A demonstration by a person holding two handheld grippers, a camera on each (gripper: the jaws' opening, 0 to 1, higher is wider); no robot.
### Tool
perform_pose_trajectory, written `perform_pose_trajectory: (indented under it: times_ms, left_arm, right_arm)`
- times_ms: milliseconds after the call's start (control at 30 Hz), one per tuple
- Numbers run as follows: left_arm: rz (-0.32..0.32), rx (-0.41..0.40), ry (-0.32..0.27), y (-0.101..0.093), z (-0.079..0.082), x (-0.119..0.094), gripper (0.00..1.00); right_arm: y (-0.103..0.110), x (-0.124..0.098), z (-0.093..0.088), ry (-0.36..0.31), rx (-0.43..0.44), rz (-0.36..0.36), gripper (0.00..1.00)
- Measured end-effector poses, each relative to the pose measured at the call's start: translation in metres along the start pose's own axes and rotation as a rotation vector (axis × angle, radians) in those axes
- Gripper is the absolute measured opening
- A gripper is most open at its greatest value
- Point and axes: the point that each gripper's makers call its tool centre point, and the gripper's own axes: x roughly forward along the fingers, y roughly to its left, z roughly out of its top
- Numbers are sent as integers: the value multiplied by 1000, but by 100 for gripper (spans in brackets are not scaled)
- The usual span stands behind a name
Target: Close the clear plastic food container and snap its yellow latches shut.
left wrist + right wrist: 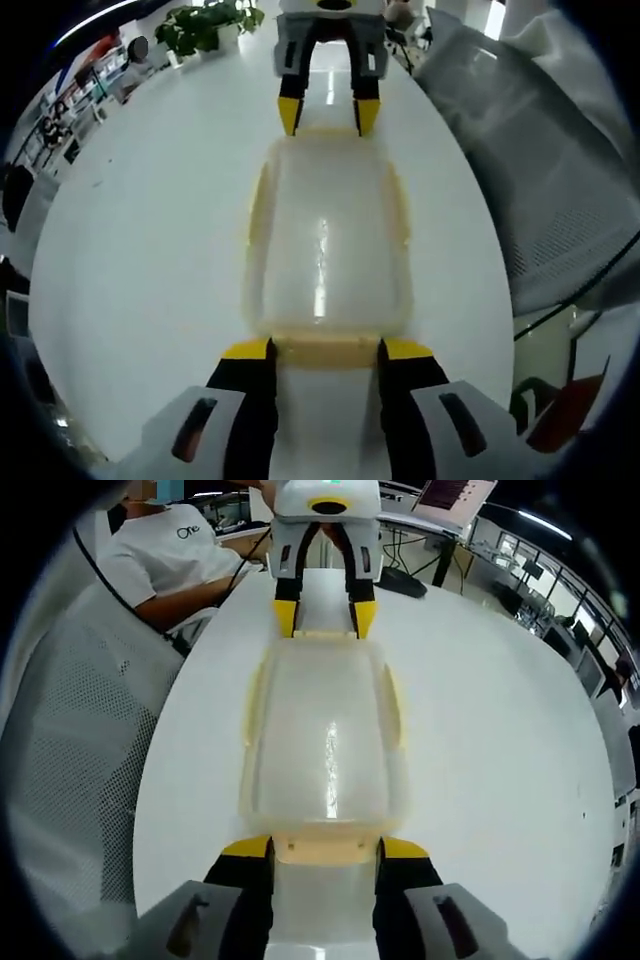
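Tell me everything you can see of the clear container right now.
The container is a rounded rectangular box of cloudy, translucent plastic with its lid on, lying flat on the white table. Yellow latches run along its long sides and at both short ends. The left hand-held gripper straddles one end latch, its yellow-tipped jaws either side; the right hand-held gripper brackets the opposite end. Whether the latches are snapped is unclear.

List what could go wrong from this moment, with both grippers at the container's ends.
1. Each gripper straddles an end latch rather than pressing it; a push may slide off instead of snapping it shut.
2. The container sits on a smooth white table; uneven pushes from the left gripper and right gripper could skid or twist it.
3. The side latches look unfastened, so the lid may lift.
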Motion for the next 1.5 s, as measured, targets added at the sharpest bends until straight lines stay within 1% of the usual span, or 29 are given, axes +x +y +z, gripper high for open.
perform_pose_trajectory:
  times_ms: [33,133,167,233,367,433,533,900,1100,1233,1300,1367,1500]
  left_arm:
    - [3,-11,9,0,0,0,38]
    - [8,2,12,-1,0,0,38]
    - [20,28,16,-1,1,-1,38]
    - [15,10,19,-4,1,-2,38]
    - [4,3,14,-8,4,-8,38]
    - [3,9,14,-9,6,-11,38]
    - [-4,11,10,-12,11,-16,38]
    - [12,23,11,-15,26,-34,37]
    - [11,19,13,-20,33,-46,37]
    - [20,17,6,-21,39,-54,37]
    - [24,27,15,-22,42,-56,37]
    - [12,30,24,-27,45,-59,38]
    - [20,30,19,-28,52,-64,37]
  right_arm:
    - [0,0,0,3,2,-1,37]
    - [1,-1,0,6,-4,-7,37]
    - [2,-2,0,5,-4,-7,37]
    - [3,-5,1,-6,-8,-7,37]
    - [7,-13,4,-27,-8,14,37]
    - [9,-16,5,-35,-9,14,37]
    - [11,-22,6,-42,-7,19,37]
    - [15,-46,12,-59,-13,12,37]
    - [17,-57,15,-69,-18,13,37]
    - [20,-68,17,-86,-19,9,37]
    - [22,-73,19,-106,2,24,37]
    - [24,-78,19,-106,-13,27,37]
    - [26,-86,18,-103,-17,23,37]
